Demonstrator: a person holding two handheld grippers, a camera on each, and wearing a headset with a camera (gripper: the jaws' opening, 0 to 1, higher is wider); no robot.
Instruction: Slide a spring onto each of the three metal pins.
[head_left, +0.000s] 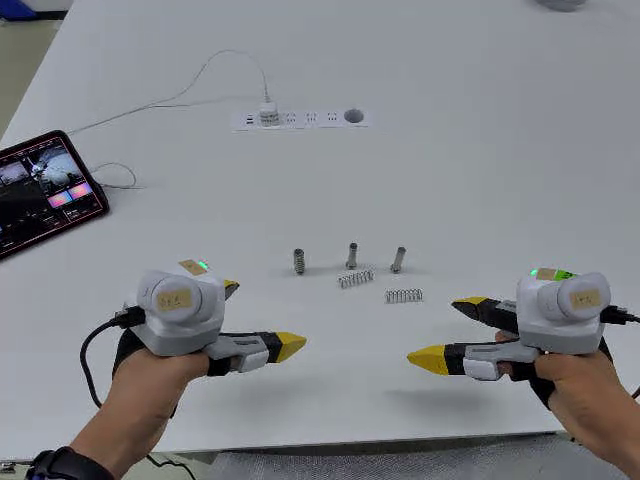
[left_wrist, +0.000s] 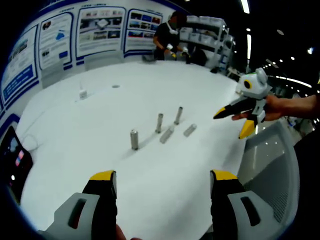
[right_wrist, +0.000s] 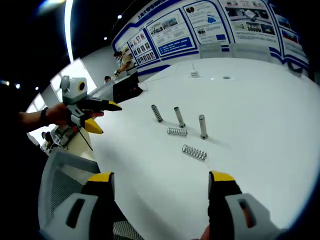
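Three short metal pins stand in a row on the white table. The left pin (head_left: 299, 261) (left_wrist: 134, 139) (right_wrist: 157, 113) wears a spring. The middle pin (head_left: 352, 255) (right_wrist: 179, 117) and the right pin (head_left: 398, 259) (right_wrist: 202, 126) are bare. Two loose springs lie just in front of them: one (head_left: 355, 278) (right_wrist: 177, 131) near the middle pin, the other (head_left: 404, 296) (right_wrist: 194, 152) near the right pin. My left gripper (head_left: 262, 315) (left_wrist: 163, 176) hovers open and empty to the front left. My right gripper (head_left: 440, 330) (right_wrist: 162, 177) is open and empty at the front right.
A white power strip (head_left: 300, 118) with a plugged charger and cable lies farther back. A tablet (head_left: 40, 190) with a lit screen sits at the table's left edge. The table's front edge (head_left: 330, 440) is close below the grippers.
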